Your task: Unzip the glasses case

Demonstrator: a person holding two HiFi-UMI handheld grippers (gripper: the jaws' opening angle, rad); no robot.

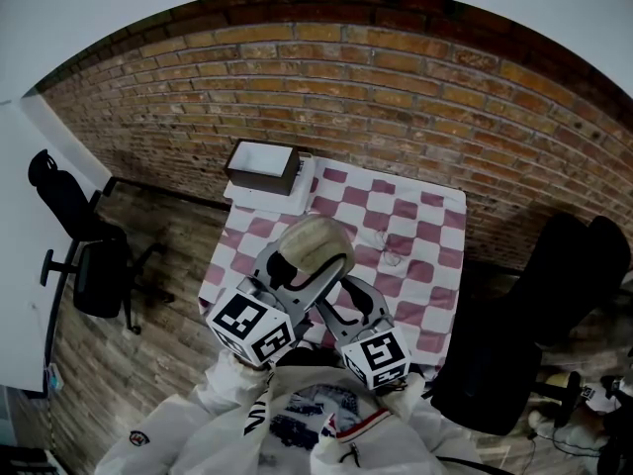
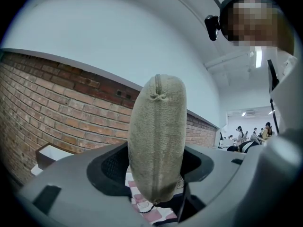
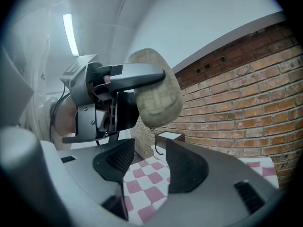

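The case [image 1: 315,245] is up in the air over the near half of the checked cloth [image 1: 420,228], clear of it. The left gripper [image 2: 155,164] is clamped on it: both pads press its sides low down, and most of its length stands free above the jaws, tilted a little. The zip seam runs up the side that faces the left gripper view and shows no gap. A thin dark cord [image 3: 155,138] hangs from the case's lower end.

The right gripper [image 3: 150,150] is just beside that end. Its jaws stand apart and grip nothing; the cord dangles at the mouth of the gap, and whether it touches a pad cannot be told.

Under both grippers the cloth is flat. A box [image 1: 262,166] sits at the cloth's far left corner, well apart from the case. The brick wall [image 1: 396,77] runs close behind the far edge. A black chair [image 1: 84,255] stands on the floor off the left edge, and a second black chair [image 1: 554,305] stands close to the right edge.
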